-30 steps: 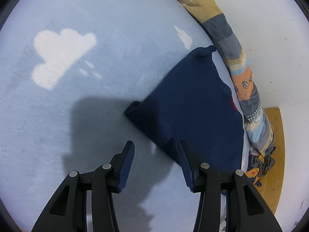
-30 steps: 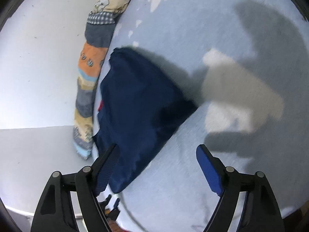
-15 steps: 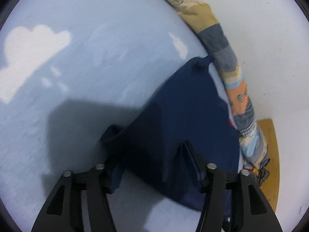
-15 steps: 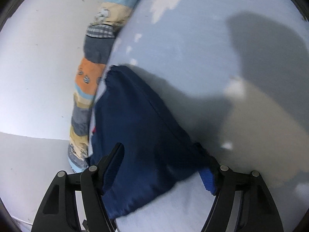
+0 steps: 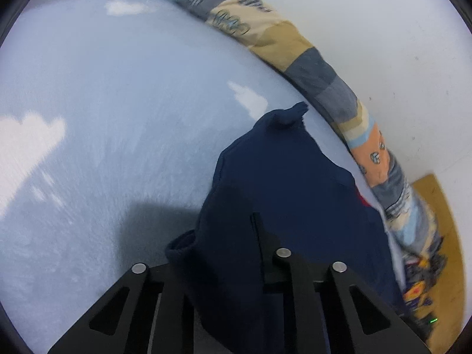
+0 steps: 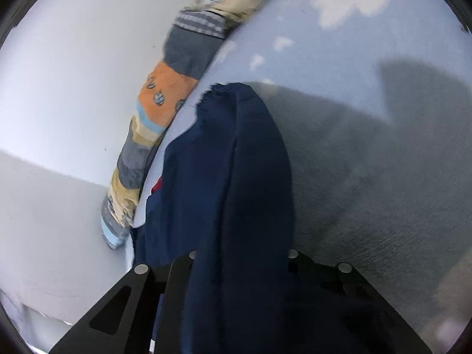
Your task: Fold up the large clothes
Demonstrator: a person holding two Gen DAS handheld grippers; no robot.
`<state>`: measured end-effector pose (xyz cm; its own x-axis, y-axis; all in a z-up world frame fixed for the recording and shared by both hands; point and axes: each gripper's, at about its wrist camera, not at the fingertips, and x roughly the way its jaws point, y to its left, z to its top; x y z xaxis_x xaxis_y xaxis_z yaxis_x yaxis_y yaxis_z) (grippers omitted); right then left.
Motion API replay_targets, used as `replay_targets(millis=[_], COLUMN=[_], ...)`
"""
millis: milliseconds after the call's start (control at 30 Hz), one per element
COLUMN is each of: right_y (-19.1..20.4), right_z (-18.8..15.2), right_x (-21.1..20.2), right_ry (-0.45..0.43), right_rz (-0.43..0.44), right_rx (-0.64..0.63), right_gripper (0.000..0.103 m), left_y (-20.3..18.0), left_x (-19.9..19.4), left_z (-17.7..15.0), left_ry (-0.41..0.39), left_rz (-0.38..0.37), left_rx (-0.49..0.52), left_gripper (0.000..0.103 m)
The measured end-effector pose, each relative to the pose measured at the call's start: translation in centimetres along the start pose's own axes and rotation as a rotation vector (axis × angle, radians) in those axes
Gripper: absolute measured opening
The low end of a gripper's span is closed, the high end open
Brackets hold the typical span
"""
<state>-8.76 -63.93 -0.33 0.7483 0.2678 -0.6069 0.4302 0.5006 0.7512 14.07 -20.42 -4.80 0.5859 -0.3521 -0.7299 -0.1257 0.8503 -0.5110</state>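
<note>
- Left wrist view: your left gripper (image 5: 233,268) has its jaws closed on the near edge of the garment (image 5: 283,183); navy cloth is bunched between the 2 fingers and drapes over them, so the tips are hidden.
- The garment lies on the pale blue sheet (image 5: 124,94), its far side just beside the patchwork roll (image 5: 321,73) that runs along the wall (image 5: 383,14). A small peaked corner points away from you, toward the roll.
- Its long axis here runs from your gripper up and slightly right to that far corner.
- Judged step: you have the near edge gripped and raised, the start of a fold. The next move calls for carrying this edge over toward the far edge, level with your other hand, so the fold line stays straight.
- Right wrist view: your right gripper (image 6: 239,268) is likewise clamped on the garment (image 6: 236,177); the cloth fills the gap and hangs over both fingers, hiding them.
- From this side the garment stretches straight ahead from the jaws to a frayed-looking far corner just beside the patchwork roll (image 6: 165,94), so its long axis runs near to far. A red patch (image 6: 157,185) shows at its left edge.
- Mind the roll: the far corner lies close to it, and the carried edge could catch on it.
</note>
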Motion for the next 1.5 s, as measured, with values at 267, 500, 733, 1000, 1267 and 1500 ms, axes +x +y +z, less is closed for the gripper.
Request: replay_targets(millis=[267,500,733,1000,1267,1500], right_y=[3.2,1.4,-2.3,-8.2,-4.4,5.1], right_z=[-2.0,-5.2,-7.5,-7.5,-8.5,-17.4], right_x=[-5.4,-10.0,-13.2,-14.0,-20.6,-11.3], right_ry=[-0.064,-0.033,0.025,0.1,-0.235,0.068], right_rz=[0.008,0.014,-0.029,-0.15,-0.367,-0.295], right_rx=[-0.119,-0.108,-0.077,0.152,-0.036,-0.665], right_gripper=[0.016,0.016,0.016,0.048,0.053,0.046], left_y=[-2.8,-2.1,-0.3,5.7,3.6,-5.7], left_x=[-4.2,-10.8,-16.8,-21.0,-27.4,-25.7], left_z=[-2.8,-8.2,-13.6,-14.7,-14.5,-23.4], left_ry=[0.017,0.007,0.01,0.073,-0.246,-0.151], left_rz=[0.03,-0.006,-0.007,0.036,0.246,0.11], left_rx=[0.101,0.085,0.172,0.08,0.208,0.731], left_gripper=[0.011,0.011,0.013,0.04,0.043,0.044])
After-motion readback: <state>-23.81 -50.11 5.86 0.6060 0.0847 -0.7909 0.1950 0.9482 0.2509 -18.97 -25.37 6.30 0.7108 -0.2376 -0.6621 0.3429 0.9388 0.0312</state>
